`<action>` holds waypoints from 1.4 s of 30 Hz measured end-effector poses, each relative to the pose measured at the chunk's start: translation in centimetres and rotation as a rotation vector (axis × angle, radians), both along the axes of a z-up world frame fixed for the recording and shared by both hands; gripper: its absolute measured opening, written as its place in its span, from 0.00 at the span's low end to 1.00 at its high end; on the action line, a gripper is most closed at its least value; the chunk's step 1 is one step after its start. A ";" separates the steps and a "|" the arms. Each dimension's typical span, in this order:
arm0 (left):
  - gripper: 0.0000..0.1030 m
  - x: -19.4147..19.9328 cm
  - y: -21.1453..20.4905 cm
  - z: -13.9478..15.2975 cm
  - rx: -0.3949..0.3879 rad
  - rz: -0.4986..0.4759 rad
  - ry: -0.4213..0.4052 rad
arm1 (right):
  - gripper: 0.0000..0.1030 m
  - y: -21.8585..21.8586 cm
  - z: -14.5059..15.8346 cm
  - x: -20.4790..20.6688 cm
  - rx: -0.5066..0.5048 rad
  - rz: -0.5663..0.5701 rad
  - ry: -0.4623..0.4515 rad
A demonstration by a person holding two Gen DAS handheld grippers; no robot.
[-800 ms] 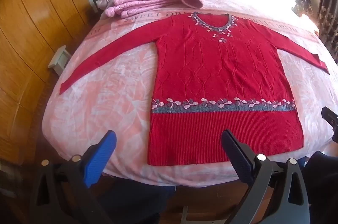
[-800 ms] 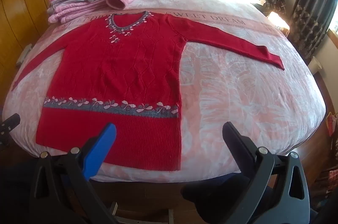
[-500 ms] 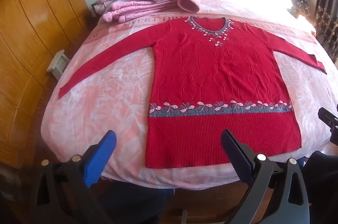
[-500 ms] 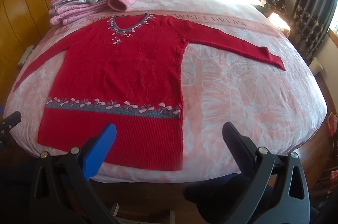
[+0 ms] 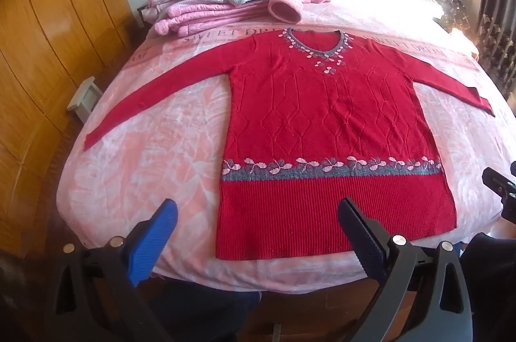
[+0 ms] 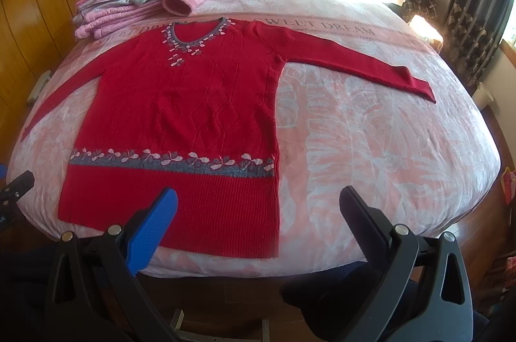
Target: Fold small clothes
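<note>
Pink bedspread is carrying the red sweater spread flat, sleeves out, hem at the near edge — left gripper and right gripper are both hovering spread wide, empty — a one-layer pinch risks dragging the knit askew.

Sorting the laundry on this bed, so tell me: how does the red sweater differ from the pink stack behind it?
The red sweater lies spread flat, sleeves out; the pink stack is folded and piled. The red sweater sits near the foot of the bed; the pink stack sits by the headboard. Both rest on the pink bedspread, untouched.
</note>
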State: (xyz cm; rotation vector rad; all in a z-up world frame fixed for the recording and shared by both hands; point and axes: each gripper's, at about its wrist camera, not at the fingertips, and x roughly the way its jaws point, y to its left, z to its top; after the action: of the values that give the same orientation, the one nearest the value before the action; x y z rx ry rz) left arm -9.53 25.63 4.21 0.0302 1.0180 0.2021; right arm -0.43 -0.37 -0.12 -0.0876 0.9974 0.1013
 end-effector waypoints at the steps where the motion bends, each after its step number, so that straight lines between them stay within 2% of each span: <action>1: 0.96 0.0 0.1 0.0 0.000 0.001 0.000 | 0.97 0.0 0.0 0.0 0.000 0.001 0.000; 42: 0.96 -0.2 -0.3 0.0 0.008 -0.008 -0.010 | 0.97 -0.2 0.1 -0.1 0.018 0.003 0.000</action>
State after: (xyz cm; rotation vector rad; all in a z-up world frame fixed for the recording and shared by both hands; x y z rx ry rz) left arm -9.73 25.29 4.20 0.0406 1.0067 0.1994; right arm -0.55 -0.55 0.02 -0.0724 0.9962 0.1131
